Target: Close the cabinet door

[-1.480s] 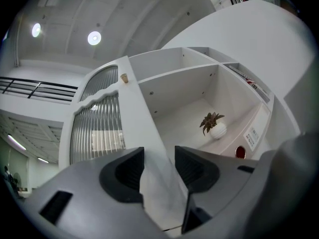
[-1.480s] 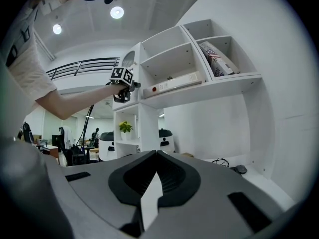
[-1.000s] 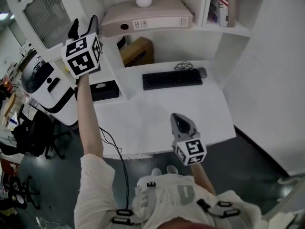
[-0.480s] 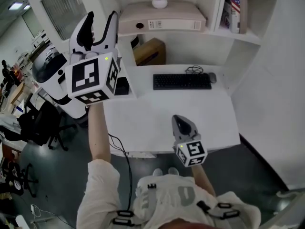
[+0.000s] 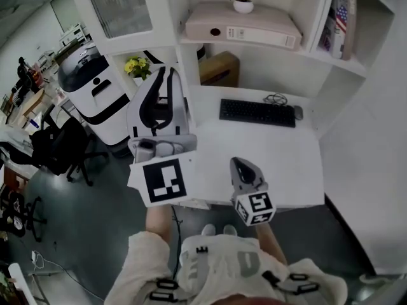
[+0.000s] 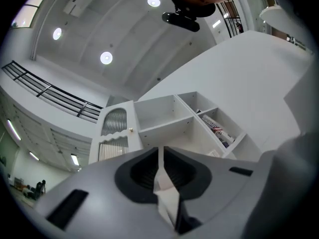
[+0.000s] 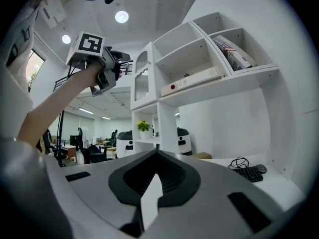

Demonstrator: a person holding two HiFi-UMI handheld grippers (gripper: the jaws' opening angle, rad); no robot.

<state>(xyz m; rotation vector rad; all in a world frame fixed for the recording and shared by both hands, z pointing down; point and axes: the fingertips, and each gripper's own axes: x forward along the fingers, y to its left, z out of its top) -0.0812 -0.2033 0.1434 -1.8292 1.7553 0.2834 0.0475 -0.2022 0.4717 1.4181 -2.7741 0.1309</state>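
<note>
Left gripper: the jaws have just been closing and stand together, only a thin slit between the pads, with nothing clamped.
Right gripper: jaws together, holding nothing.
Cabinet door: a ribbed-glass panel at the upper left of the shelf unit, lying flush with its front. Its small knob sits at the edge beside the open shelves.
Gap to the door: the left gripper is apart from the cabinet door, below it and to its right in the head view.
On the shelves: a flat binder has a potted plant on top. Books lean in the right compartment, and a cardboard box sits under the binder's shelf.
On the desk: a black keyboard with a mouse just beside its right end.
Left of the desk: yellow flowers on a low shelf, a white and black machine, and an office chair on the dark floor.
Left arm: raised in front of the shelf unit, gripper tilted upward toward the upper compartments, marker cube nearest the head camera.
Right arm: held low, with the right gripper level over the front of the desk, pointing at the shelves, well apart from the door.
</note>
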